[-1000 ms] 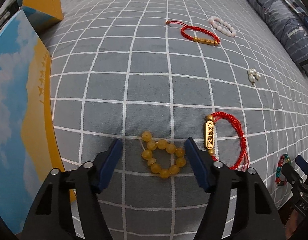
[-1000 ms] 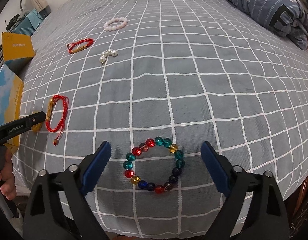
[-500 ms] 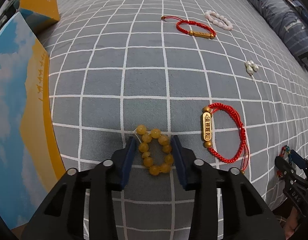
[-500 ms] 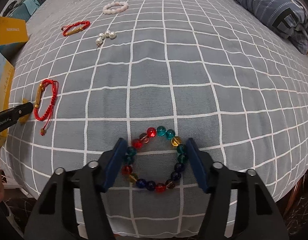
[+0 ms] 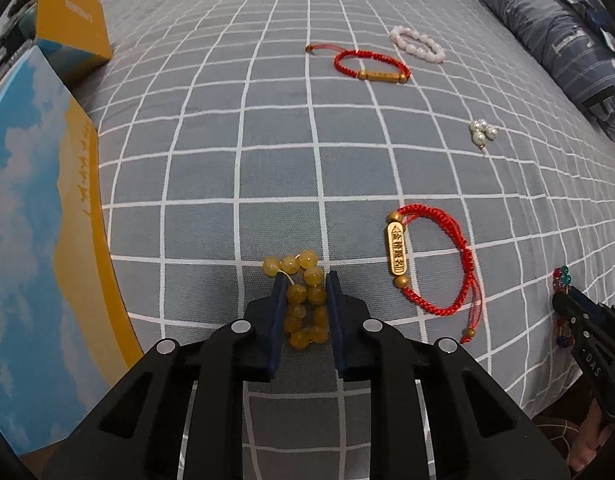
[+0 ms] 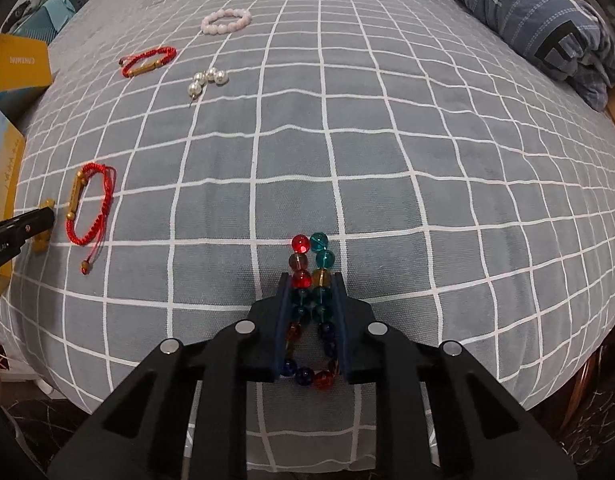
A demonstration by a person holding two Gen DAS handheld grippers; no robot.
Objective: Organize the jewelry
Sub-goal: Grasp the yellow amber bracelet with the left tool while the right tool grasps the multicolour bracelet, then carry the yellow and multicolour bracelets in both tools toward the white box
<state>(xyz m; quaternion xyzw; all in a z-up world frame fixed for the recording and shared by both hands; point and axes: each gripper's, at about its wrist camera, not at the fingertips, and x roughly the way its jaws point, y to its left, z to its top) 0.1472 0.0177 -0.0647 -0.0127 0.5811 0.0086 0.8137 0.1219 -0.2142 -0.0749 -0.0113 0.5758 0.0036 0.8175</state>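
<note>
My left gripper (image 5: 305,280) is shut on the yellow bead bracelet (image 5: 303,300), squeezed flat on the grey checked bedspread (image 5: 267,152). My right gripper (image 6: 310,280) is shut on the multicoloured bead bracelet (image 6: 311,304), also pressed narrow on the bed. A red cord bracelet with a gold plate (image 5: 423,260) lies right of the left gripper; it also shows in the right wrist view (image 6: 87,204). A second red cord bracelet (image 5: 371,66), a pink bead bracelet (image 5: 417,44) and a pearl cluster (image 5: 481,132) lie farther off.
A blue-and-yellow box (image 5: 39,216) stands along the bed's left edge, with a smaller yellow box (image 5: 73,24) behind it. A blue patterned quilt (image 6: 547,12) is bunched at the far right. The bed's near edge drops off just below both grippers.
Both grippers went from wide open around their bracelets to shut on them, squeezing each ring of beads into a narrow loop.
</note>
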